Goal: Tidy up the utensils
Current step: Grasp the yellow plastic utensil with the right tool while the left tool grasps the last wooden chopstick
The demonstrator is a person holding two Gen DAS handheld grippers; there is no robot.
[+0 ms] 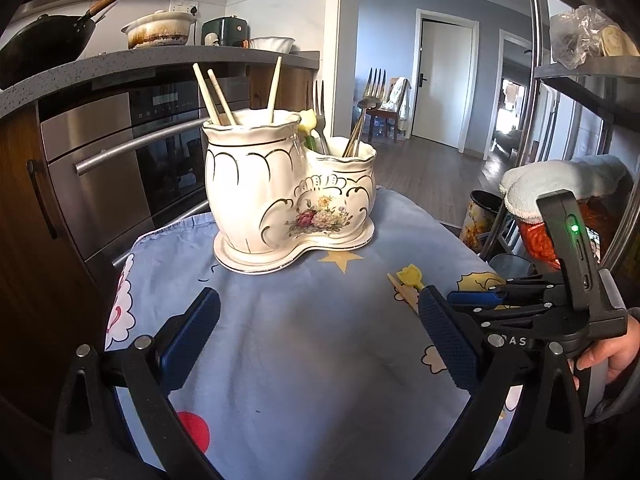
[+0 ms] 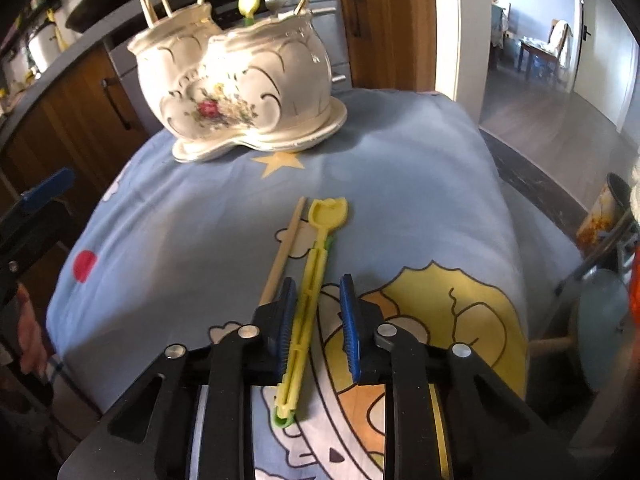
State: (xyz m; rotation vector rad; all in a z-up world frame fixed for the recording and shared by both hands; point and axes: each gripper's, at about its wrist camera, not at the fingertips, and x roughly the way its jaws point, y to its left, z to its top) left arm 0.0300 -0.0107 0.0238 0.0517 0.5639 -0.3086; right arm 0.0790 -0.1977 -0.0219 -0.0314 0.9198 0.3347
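Note:
A white ceramic two-pot holder (image 1: 288,200) (image 2: 240,80) stands at the far side of the blue cartoon cloth (image 1: 320,360). It holds chopsticks (image 1: 212,96), a fork (image 1: 320,108), a yellow spoon and other metal cutlery. On the cloth lie a yellow plastic spoon (image 2: 310,300) (image 1: 410,276) and, beside it, a wooden chopstick (image 2: 286,248). My right gripper (image 2: 316,300) (image 1: 476,298) straddles the spoon's handle; its left pad is against the handle, while the right pad stands clear of it. My left gripper (image 1: 320,308) hovers wide open over bare cloth, nothing between its fingers.
A steel oven (image 1: 120,168) and a counter with a wok (image 1: 48,40) and a pot (image 1: 160,32) lie behind the table. A metal shelf (image 1: 580,72), a towel-covered jar (image 1: 560,184) and a bin (image 1: 478,220) crowd the right. The cloth drops off at the table's right edge.

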